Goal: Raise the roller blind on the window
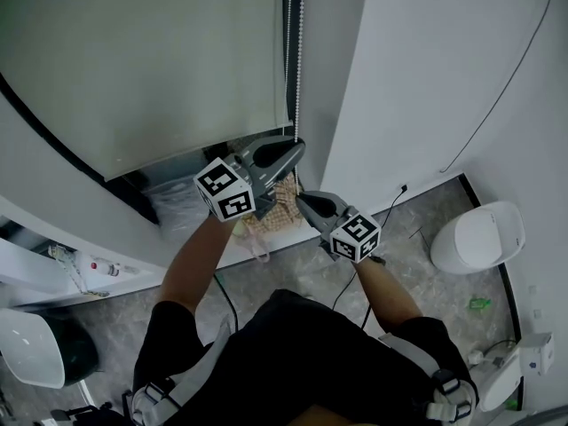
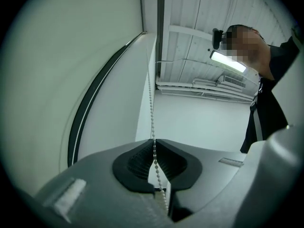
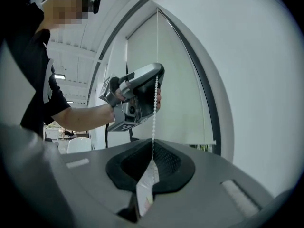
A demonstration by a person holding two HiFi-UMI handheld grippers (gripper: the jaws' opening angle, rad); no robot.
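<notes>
So the off-white fabric roller blind (image 1: 133,60) takes up most of the upper left of the head view. It hangs flat inside the dark curved window frame (image 1: 53,140), and its bottom edge runs diagonally across the middle left. A strip of uncovered window shows just under that edge. To the right of the blind is a plain white wall (image 1: 417,69), and the grey speckled floor (image 1: 426,282) fills the lower right.

Both of the person's bare forearms reach up into the centre of the frame. The left tongs (image 1: 297,146) sit higher, right at the blind's lower right corner. The right tongs (image 1: 300,199) are just below and slightly right of them, close but not touching.

The white bead chain (image 1: 297,51) drops straight down the right edge of the blind, from the top of the frame to the tips of the left tongs. In the left gripper view, the left tongs (image 2: 154,142) are squeezed together on the chain, which runs up out of the pads. In the right gripper view, the right tongs (image 3: 153,145) are pinched on the same chain. It runs taut from there up to the left tongs in the middle of the frame.
</notes>
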